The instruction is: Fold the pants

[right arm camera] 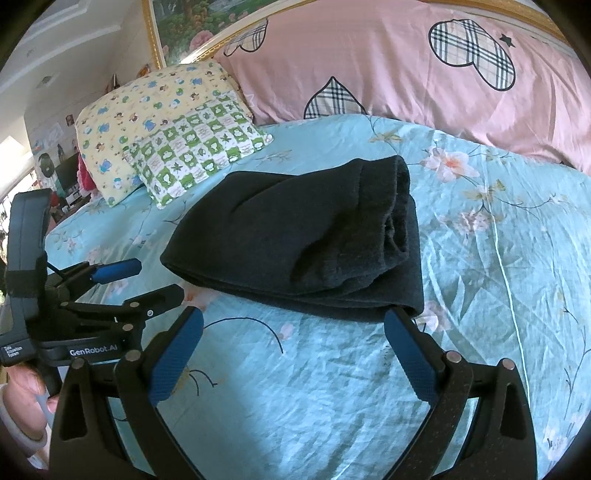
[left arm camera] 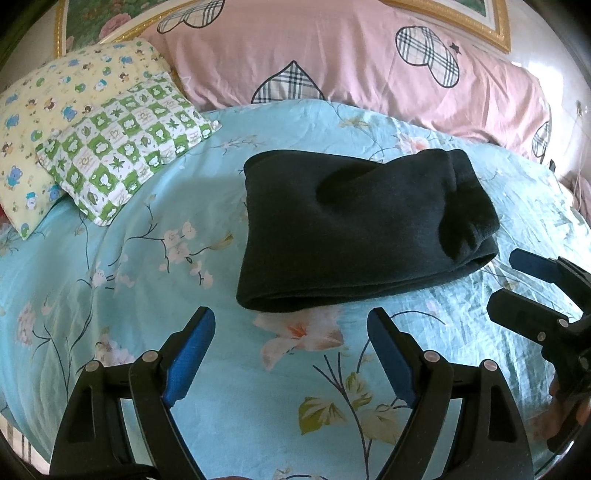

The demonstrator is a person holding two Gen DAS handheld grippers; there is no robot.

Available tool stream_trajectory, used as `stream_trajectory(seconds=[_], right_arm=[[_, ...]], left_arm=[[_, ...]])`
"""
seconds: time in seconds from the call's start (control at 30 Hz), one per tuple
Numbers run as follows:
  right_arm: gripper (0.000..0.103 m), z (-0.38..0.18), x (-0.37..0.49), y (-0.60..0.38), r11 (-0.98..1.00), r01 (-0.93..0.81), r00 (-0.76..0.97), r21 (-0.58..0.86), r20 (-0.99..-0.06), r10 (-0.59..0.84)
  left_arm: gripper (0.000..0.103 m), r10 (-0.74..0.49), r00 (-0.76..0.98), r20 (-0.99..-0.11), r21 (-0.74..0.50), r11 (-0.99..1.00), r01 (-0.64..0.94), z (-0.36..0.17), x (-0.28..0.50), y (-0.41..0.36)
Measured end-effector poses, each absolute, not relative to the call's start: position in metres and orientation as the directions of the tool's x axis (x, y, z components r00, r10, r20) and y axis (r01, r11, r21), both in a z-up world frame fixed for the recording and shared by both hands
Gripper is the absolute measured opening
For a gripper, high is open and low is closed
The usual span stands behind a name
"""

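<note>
Dark navy pants [left arm camera: 354,229] lie folded into a compact stack on the light blue floral bedsheet [left arm camera: 110,295]; they also show in the right wrist view [right arm camera: 295,236]. My left gripper [left arm camera: 291,325] is open and empty, just short of the stack's near edge. My right gripper [right arm camera: 293,321] is open and empty, its right fingertip close to the stack's near right corner. The right gripper shows at the right edge of the left wrist view [left arm camera: 517,284], the left gripper at the left of the right wrist view [right arm camera: 147,280].
A green checked pillow [left arm camera: 125,147] and a yellow cartoon pillow [left arm camera: 48,110] lie at the back left. A large pink pillow with plaid hearts [left arm camera: 351,55] runs along the headboard. A gold-framed picture [right arm camera: 184,22] hangs behind.
</note>
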State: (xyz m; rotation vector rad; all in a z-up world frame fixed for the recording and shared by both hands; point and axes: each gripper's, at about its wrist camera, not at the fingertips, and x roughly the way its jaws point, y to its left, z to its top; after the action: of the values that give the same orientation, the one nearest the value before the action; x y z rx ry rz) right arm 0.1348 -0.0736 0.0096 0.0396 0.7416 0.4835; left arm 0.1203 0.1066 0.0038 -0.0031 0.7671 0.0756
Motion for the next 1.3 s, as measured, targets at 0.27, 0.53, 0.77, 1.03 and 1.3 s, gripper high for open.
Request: stream_trajectory(seconds=[0.27, 0.53, 0.77, 1.03, 1.3], right_arm=[[0.099, 0.012, 0.137, -0.074, 0.887, -0.412, 0.634, 0.209, -0.634, 0.443], [0.099, 0.014, 0.138, -0.073, 0.885, -0.414, 0.635, 0.211, -0.63, 0.447], [0.099, 0.018, 0.141, -0.071, 0.884, -0.415, 0.639, 0.213, -0.624, 0.45], [0.099, 0.021, 0.142, -0.071, 0.883, -0.417, 0.642, 0.216, -0.617, 0.455], [0.099, 0.026, 0.142, -0.069, 0.879, -0.427, 0.645, 0.211, -0.61, 0.46]], left_arm=[[0.085, 0.067, 0.717, -0.694, 0.026, 0.997, -0.068, 0.004, 0.121, 0.106], [0.085, 0.063, 0.719, -0.693, 0.025, 0.998, -0.064, 0.005, 0.123, 0.107], [0.085, 0.064, 0.724, -0.687, 0.027, 0.998, -0.062, 0.009, 0.126, 0.107], [0.085, 0.065, 0.729, -0.681, 0.025, 0.998, -0.065, 0.012, 0.126, 0.108], [0.085, 0.068, 0.736, -0.674, 0.034, 0.998, -0.062, 0.017, 0.127, 0.106]])
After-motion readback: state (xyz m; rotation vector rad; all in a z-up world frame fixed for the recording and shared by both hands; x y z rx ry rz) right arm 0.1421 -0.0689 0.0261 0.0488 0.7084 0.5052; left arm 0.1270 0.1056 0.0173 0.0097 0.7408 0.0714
